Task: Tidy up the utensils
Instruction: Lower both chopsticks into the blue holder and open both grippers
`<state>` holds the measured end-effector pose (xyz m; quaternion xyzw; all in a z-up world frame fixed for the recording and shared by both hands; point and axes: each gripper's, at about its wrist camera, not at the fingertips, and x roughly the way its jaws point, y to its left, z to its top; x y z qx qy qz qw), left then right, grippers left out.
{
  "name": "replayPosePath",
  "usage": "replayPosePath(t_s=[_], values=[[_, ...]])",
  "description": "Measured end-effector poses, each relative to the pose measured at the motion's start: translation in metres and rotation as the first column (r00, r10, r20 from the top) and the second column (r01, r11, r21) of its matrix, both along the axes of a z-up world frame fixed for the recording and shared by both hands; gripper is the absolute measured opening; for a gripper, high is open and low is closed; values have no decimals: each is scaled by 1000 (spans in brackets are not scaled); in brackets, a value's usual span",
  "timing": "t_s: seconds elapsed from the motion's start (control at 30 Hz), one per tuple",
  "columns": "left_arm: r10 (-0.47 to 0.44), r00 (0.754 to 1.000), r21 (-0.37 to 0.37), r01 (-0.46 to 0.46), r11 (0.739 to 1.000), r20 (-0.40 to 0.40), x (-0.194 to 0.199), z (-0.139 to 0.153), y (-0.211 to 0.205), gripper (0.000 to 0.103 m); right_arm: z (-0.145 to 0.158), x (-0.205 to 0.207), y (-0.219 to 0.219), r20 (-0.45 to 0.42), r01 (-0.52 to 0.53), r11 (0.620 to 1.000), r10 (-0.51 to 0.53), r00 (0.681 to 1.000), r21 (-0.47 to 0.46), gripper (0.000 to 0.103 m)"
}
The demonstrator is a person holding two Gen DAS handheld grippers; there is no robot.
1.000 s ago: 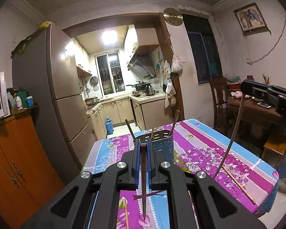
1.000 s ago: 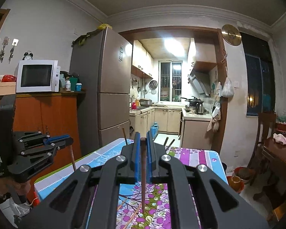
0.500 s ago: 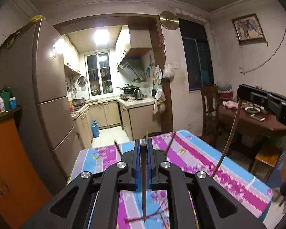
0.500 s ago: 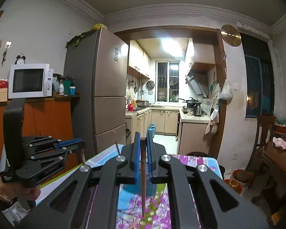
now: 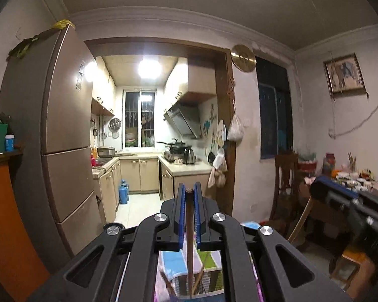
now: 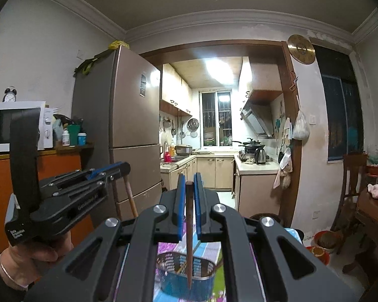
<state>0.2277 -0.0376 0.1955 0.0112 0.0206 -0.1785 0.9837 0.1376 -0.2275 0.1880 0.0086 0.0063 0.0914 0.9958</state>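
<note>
Both grippers lifted since second ago. Left gripper (image 5: 188, 216) fingers clamp dark wooden chopstick (image 5: 189, 246); right gripper (image 6: 188, 209) fingers clamp second brown chopstick (image 6: 189, 234), tips now above perforated blue-grey utensil holder (image 6: 186, 274) on floral-clothed bench (image 6: 209, 249). Drop-in likely next.

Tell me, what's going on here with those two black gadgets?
A person is tidying chopsticks at a table. Each hand holds a black claw tool: the left claw is shut on one chopstick, the right claw on another chopstick. Both sticks hang point down above a perforated blue holder that already has sticks in it. Neither is in yet.
</note>
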Motion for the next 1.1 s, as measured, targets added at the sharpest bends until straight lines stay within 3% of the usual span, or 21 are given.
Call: replayPosePath(t_s=[0.17,0.37,0.63,0.93,1.0,1.07,1.1], values=[[9,1000,-25,-8,1000,19,31,-4,-7,8,-8,34,-3,-1,35,999,-35,999,37,5],[23,1000,-14,-23,1000,10,61,-30,-16,8,-29,71,-7,-44,68,995,-65,997,78,5],[26,998,-11,-27,1000,-58,94,-77,-18,8,-68,104,-5,-125,85,993,-73,989,85,5],[45,992,3,-45,999,-117,103,-120,-15,8,-102,117,6,-210,71,995,-55,976,68,6],[61,990,4,-61,998,-127,104,-126,-14,8,-103,116,9,-213,75,996,-61,975,56,12],[82,990,17,-80,997,-118,102,-128,-13,10,-100,112,10,-199,84,995,-72,977,54,37],[89,989,18,-88,996,-122,102,-128,-13,12,-98,109,9,-190,82,995,-70,979,56,37]])
